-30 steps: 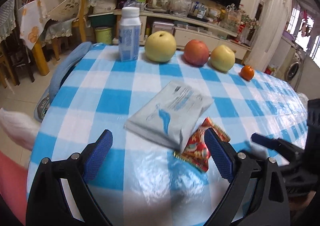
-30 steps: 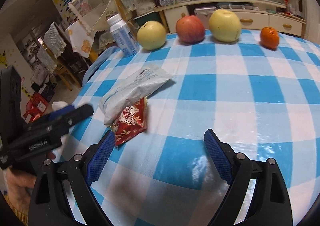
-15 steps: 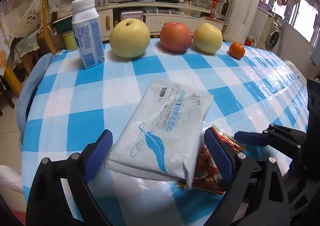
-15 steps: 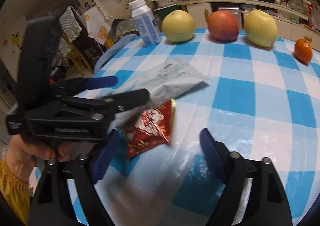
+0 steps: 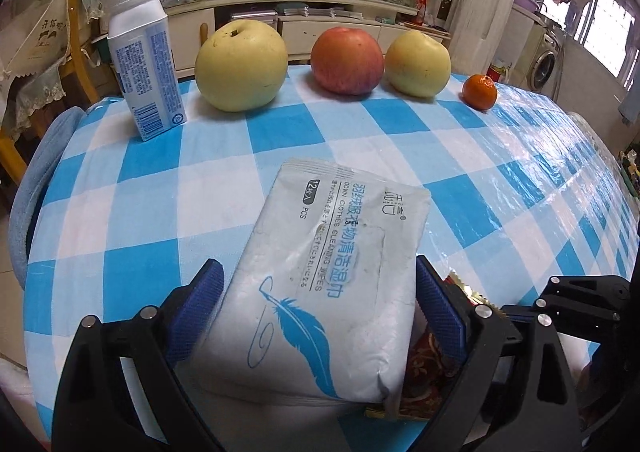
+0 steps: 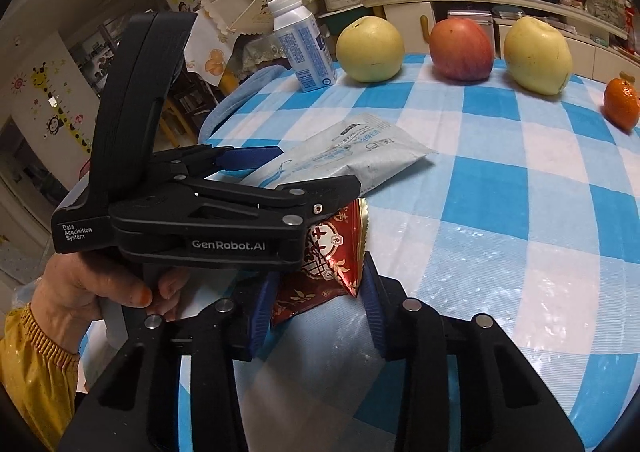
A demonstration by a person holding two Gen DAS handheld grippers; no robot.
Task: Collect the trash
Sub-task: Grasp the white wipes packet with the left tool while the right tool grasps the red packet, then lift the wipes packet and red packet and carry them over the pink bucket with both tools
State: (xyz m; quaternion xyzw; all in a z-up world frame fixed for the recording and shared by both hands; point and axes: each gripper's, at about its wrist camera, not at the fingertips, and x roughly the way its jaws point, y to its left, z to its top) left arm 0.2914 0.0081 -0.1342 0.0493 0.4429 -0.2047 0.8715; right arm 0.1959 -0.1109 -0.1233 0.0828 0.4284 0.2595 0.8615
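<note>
Nearest to the right wrist camera, the right hand-held gripper (image 6: 316, 304) is closing its jaws around the red snack wrapper (image 6: 324, 260), which lies on the checked counter (image 6: 500, 252); the blue pads look about to touch its two sides. This wrapper seems thin, light and crinkly, so a pinch at the near edge should be enough. The left hand-held gripper (image 5: 316, 304) stands apart, both pads beside the white wipes pack (image 5: 320, 284) but not pressing. The pack looks soft and a little slippery; its middle is best to take. Both point down at a slant. Behind stand a bottle (image 5: 142, 60) and the fruits.
</note>
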